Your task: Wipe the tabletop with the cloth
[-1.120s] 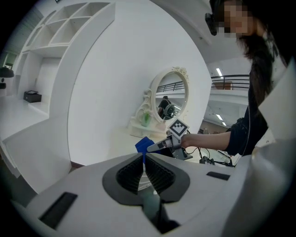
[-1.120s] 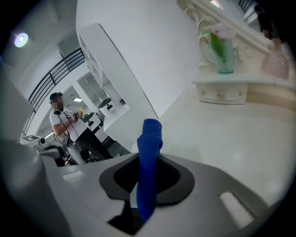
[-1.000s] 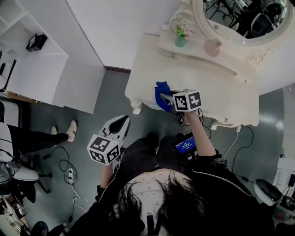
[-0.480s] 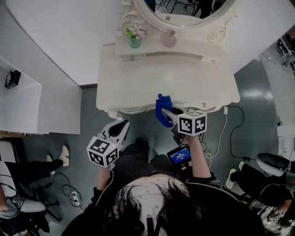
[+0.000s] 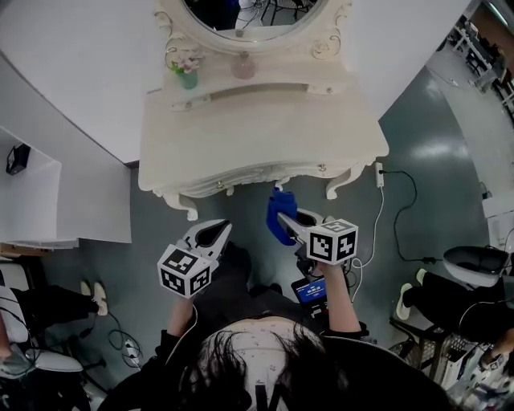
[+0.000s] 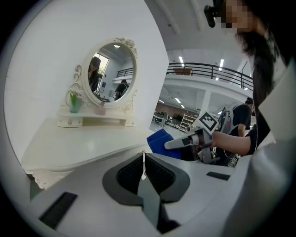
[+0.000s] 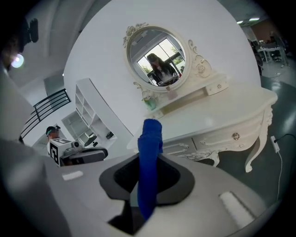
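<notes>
Off tabletop edge (image 5: 265, 181), cloth (image 5: 277, 205) in tongs (image 5: 283, 218)

No legible text, blue screen (image 5: 312, 290) lettering — seemingly too small

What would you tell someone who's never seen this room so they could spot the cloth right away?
Find the white dressing table with the oval mirror. Just off its front edge, the right gripper is shut on the cloth. It is the bright blue fabric sticking out of the jaws; the left gripper beside it is shut, empty.
</notes>
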`<state>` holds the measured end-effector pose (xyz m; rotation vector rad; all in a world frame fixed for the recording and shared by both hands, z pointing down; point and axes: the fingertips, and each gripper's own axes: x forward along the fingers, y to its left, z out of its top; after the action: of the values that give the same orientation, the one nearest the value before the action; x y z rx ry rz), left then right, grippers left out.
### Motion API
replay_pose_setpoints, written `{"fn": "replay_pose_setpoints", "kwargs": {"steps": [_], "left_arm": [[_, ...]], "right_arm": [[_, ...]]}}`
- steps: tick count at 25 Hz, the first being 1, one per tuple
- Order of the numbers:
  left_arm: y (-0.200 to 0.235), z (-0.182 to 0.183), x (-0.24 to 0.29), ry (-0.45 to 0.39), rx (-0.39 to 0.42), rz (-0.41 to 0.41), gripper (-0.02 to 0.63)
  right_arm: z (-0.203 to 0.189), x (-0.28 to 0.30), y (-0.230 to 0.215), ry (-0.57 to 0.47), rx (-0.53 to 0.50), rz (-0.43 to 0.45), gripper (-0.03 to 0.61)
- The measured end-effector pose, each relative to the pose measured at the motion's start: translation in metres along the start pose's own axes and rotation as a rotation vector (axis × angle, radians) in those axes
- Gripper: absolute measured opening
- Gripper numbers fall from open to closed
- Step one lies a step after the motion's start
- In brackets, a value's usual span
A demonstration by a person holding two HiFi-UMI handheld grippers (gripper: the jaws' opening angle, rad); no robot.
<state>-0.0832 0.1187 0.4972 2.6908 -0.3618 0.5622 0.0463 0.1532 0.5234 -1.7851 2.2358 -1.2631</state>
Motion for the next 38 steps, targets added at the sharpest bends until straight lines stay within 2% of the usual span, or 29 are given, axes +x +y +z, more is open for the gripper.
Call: {"fn": "replay_pose_setpoints", "kwargs": {"steps": [9,15,24,38], "left_arm": [[-0.102,-0.039,0.007,0.008,0.012,-0.011,-0.006],[-0.151,-0.061,0.000,0.015,0.026,-0.011,-0.006],[-0.182,-0.077,-0.021,0.025,0.048,0.006,-0.006],[-0.194,-0.074,-0.021,0.008,0.084,-0.038,-0.006]], "right_arm": [[-0.051,-0.087,0.011,-0.002,-0.038,0.064,0.080],[-0.081,-0.124,0.025,0.001,-0.063,0.103,0.080],[-0.103,-0.150,0.046,-0.001,-0.095,0.138,0.080],[-0.108,-0.163,0.050,-0.031,-0.106,0.102,0.080]]}}
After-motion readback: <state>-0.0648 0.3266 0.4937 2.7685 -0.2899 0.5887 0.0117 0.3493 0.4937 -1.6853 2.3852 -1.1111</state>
